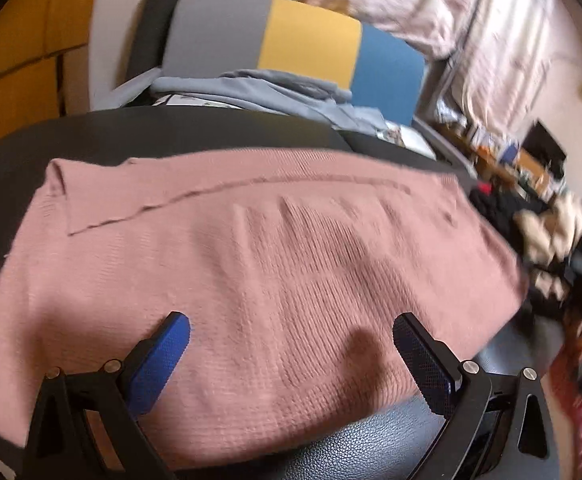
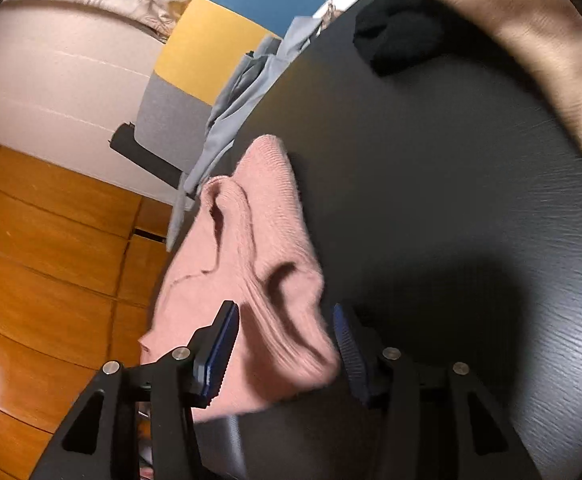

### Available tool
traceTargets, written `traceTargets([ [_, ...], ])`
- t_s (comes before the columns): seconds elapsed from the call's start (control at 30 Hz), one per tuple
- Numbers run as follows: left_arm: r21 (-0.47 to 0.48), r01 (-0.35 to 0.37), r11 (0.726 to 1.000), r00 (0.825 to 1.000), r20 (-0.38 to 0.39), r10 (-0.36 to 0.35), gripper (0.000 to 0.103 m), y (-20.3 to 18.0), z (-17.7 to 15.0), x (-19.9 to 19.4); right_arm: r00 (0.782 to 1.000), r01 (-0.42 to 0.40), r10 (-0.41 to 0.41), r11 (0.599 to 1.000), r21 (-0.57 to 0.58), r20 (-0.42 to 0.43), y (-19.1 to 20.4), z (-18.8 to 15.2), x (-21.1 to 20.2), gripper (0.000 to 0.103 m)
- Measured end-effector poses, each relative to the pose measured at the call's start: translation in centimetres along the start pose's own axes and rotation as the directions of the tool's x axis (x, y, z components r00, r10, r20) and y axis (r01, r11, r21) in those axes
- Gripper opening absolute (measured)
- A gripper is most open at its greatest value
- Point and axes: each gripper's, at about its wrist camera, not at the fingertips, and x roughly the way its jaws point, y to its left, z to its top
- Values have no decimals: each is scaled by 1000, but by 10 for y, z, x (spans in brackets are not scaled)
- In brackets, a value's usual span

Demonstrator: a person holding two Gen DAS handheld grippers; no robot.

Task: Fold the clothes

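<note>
**Gripper hardware, both wrist views**

The left gripper (image 1: 291, 344) is built of black linkage arms with triangular cut-outs, joined by round silver pins. Blue textured pads (image 1: 159, 364) are fitted to its fingers. The same black frame, silver pins and ridged blue pads (image 2: 345, 346) are seen on the right gripper (image 2: 287, 344).

The blurred heap of dark and cream clothes (image 1: 531, 224) stays unreadable; the beige knit garment (image 2: 531, 40) runs off the frame's edge.
</note>
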Motion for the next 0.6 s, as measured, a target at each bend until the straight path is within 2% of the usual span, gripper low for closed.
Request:
traceTargets([
  [0.07,41,-54,998,997,-53,56,103,-7,-12,12,999,-18,18,1000,-1,-30,4,4,11,51],
  [0.13,138,-100,985,995,-14,103,103,-17,-19,10,998,-25,24,1000,-12,-61,9,8,21,52],
  [0.23,90,-73,993,997,-13,75,103,-10,-16,10,994,-44,39,998,-42,-100,16,12,35,52],
  [0.33,99,-69,993,998,6,69,103,-11,-19,8,992,-52,45,997,-54,-117,21,13,44,52],
  [0.37,101,-69,992,998,13,68,103,-12,-20,8,992,-47,39,997,-63,-121,23,13,48,50],
  [0.4,103,-70,992,997,21,68,103,-13,-21,8,993,-30,22,997,-67,-119,23,13,50,43],
  [0.47,101,-65,993,998,23,63,103,-13,-20,7,993,6,-13,998,-59,-116,22,11,54,20],
  [0.6,38,-51,998,998,46,49,103,-3,-15,-5,996,-47,49,998,38,-73,12,8,52,16],
])
